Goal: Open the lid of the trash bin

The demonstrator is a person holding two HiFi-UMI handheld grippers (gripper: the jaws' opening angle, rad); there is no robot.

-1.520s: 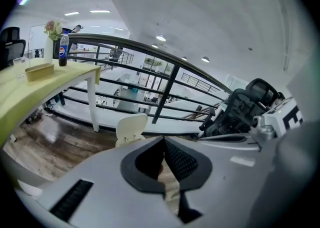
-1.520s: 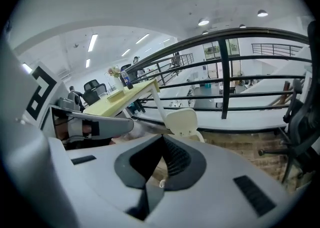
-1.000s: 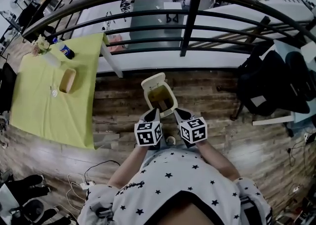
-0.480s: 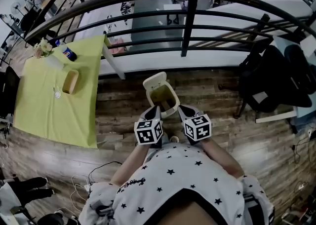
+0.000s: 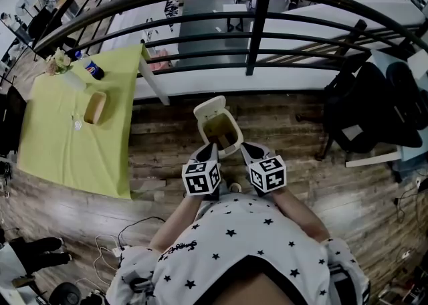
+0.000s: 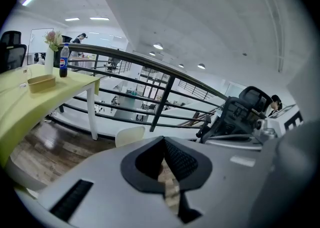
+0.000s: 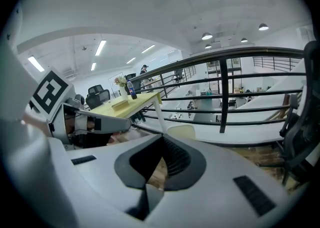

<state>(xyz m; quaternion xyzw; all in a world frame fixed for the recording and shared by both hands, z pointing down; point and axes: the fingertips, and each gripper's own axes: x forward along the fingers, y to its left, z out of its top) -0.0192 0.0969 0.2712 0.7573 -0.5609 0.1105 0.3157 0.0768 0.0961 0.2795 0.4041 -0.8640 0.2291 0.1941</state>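
Both the left gripper (image 5: 208, 152) and right gripper (image 5: 245, 152) have jaws pressed together on nothing. Just ahead of their tips sits the trash bin (image 5: 236, 138), its lid (image 5: 209, 109) raised beyond.

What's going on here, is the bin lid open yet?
A person holds a gripper in each hand over a small cream trash bin on the wood floor. Its lid already stands flipped up at the far side, with the inside showing. The left gripper and right gripper sit by the near rim, fingers shut on nothing.
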